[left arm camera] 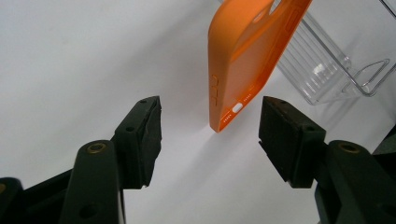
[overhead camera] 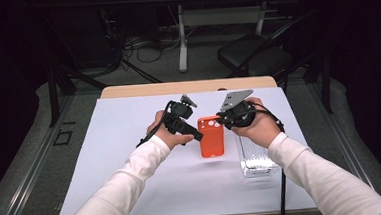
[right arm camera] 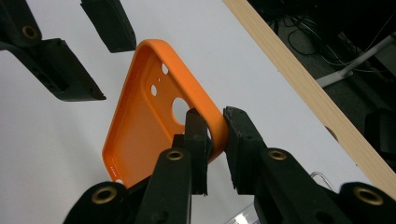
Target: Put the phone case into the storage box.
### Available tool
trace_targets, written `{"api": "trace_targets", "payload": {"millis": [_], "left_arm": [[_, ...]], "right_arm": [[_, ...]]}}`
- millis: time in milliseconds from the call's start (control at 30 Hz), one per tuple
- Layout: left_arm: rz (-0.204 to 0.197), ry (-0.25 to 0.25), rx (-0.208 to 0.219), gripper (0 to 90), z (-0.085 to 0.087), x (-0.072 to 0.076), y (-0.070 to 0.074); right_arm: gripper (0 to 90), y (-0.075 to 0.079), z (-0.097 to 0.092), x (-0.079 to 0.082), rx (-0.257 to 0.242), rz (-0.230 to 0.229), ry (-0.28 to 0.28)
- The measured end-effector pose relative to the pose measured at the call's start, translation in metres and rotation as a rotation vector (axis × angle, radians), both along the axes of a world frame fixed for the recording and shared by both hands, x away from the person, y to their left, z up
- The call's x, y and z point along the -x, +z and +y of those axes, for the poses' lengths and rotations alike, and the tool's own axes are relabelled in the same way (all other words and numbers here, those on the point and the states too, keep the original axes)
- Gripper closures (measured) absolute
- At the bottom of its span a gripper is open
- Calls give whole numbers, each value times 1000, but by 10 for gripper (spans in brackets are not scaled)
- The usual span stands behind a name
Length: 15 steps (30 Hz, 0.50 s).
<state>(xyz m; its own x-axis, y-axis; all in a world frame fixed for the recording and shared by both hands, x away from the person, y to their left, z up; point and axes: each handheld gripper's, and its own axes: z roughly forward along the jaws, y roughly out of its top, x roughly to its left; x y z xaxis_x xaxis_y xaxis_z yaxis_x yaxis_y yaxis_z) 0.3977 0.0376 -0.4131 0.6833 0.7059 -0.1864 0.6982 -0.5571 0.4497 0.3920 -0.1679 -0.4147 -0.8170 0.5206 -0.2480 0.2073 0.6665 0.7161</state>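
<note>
1. High view: an orange case (overhead camera: 211, 136) sits at the middle of the white bench (overhead camera: 131, 156), between the two hands. The left gripper (overhead camera: 196, 135) is just beside the case's left edge. The right gripper (overhead camera: 221, 116) is at the case's upper right corner, where the camera holes are. A clear box (overhead camera: 255, 159) lies just right of the case, under the right hand (overhead camera: 256, 126). From up here I cannot tell how the fingers stand.

2. Left gripper view: the fingers (left arm camera: 140, 140) are spread, with bare white bench between them. The case (left arm camera: 247, 51) hangs tilted beyond them, its bottom end with the port nearest, closer to the right finger but touching neither. The clear box (left arm camera: 327, 74) lies behind it.

3. Right gripper view: the fingers (right arm camera: 196, 140) pinch the case's rim (right arm camera: 217, 126) at the corner by the large camera hole, one finger inside the shell, one outside. The case (right arm camera: 140, 126) is lifted at that end, its hollow side facing the camera. The left gripper's fingers (right arm camera: 70, 79) stand apart beyond the case's far edge, clear of it.
</note>
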Motion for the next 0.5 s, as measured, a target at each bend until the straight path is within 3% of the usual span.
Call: {"api": "trace_targets", "payload": {"millis": [133, 233, 367, 500], "left_arm": [[-30, -30, -1, 382, -1, 4, 3], [-21, -60, 7, 382, -2, 7, 3], [-37, -94, -19, 377, -5, 11, 2], [-49, -81, -17, 365, -3, 12, 1]], "right_arm": [[799, 1, -1, 0, -1, 0, 4], [799, 2, -1, 0, -4, 1, 9], [800, 2, -2, 0, -3, 2, 16], [800, 3, -3, 1, -1, 5, 28]]}}
